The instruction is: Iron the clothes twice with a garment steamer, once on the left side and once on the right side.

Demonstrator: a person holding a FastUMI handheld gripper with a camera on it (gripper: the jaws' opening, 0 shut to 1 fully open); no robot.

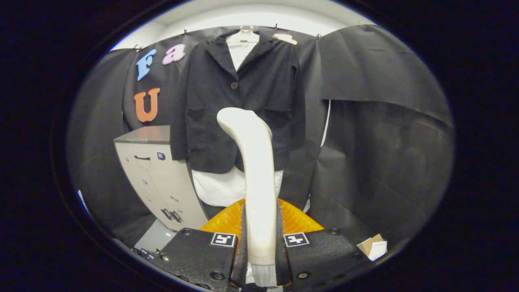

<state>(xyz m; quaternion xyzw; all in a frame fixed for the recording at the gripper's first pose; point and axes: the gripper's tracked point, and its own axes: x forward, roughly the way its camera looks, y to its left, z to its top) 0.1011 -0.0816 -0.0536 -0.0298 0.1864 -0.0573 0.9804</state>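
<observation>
A dark jacket (251, 93) over a white shirt (221, 188) hangs on a hanger (243, 36) against the booth's black wall, straight ahead. A cream garment steamer (255, 170) stands upright between my fingers, its handle clamped from both sides and its curved head in front of the jacket's lower middle. My gripper (260, 235) is shut on the steamer's handle. Whether the head touches the cloth cannot be told.
A grey cabinet (156, 174) with drawers stands left of the jacket, close to its left sleeve. An orange object (298, 221) lies just ahead of the fingers, below the shirt hem. A small cardboard box (373, 246) sits low on the right.
</observation>
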